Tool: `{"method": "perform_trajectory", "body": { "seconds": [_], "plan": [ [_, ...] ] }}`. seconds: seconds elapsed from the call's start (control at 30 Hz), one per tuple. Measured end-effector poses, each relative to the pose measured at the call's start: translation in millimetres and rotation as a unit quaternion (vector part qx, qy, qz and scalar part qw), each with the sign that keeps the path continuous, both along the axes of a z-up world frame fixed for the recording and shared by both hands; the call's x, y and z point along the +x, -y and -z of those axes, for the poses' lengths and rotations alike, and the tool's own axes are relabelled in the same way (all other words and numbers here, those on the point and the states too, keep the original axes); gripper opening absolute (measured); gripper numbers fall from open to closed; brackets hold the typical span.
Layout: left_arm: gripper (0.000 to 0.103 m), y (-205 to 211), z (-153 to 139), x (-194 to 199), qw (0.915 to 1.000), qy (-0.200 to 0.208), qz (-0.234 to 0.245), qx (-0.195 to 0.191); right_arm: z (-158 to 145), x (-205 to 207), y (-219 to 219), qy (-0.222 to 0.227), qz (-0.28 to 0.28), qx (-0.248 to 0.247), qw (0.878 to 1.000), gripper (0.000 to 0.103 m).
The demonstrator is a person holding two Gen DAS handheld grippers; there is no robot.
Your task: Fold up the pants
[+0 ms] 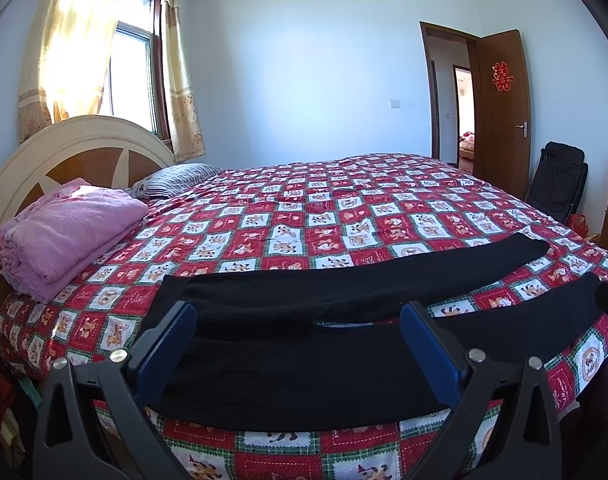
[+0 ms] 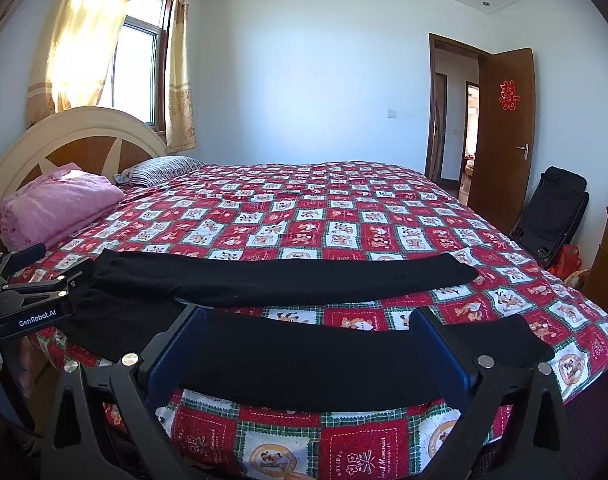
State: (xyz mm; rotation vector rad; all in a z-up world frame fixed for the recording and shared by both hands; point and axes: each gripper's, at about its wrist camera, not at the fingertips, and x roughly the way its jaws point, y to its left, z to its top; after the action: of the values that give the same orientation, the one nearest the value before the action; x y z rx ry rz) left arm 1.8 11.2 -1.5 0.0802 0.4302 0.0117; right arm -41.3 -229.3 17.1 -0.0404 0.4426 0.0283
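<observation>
Along the near edge of the bed [image 1: 344,216], we see our left claw [image 1: 304,320] spread wide with nothing between its blue fingers [image 1: 428,344], hovering over the black pants [image 1: 304,376]. Our right claw [image 2: 308,320] is likewise spread apart and empty, above the nearer leg. The pants lie flat across the checked red bedspread [image 2: 324,224], waist toward the headboard side, both legs running toward the foot, slightly apart. Farther back at the head corner sit a folded pink blanket [image 1: 67,236] and a striped pillow [image 1: 179,178].
</observation>
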Motion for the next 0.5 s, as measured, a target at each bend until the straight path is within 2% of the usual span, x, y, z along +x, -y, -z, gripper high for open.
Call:
{"method": "perform_trajectory", "body": {
  "seconds": [0.27, 0.5],
  "plan": [
    [0.103, 0.7, 2.9, -0.1, 1.0, -0.003, 0.001, -0.001, 2.9, 0.2, -0.3, -0.002, -0.001, 0.0, 1.0, 0.102],
    [0.103, 1.8, 18.4, 11.5, 0.9997, -0.02, 0.01, -0.004, 14.7, 8.8, 0.3, -0.014, -0.013, 0.012, 1.0, 0.102]
  ]
}}
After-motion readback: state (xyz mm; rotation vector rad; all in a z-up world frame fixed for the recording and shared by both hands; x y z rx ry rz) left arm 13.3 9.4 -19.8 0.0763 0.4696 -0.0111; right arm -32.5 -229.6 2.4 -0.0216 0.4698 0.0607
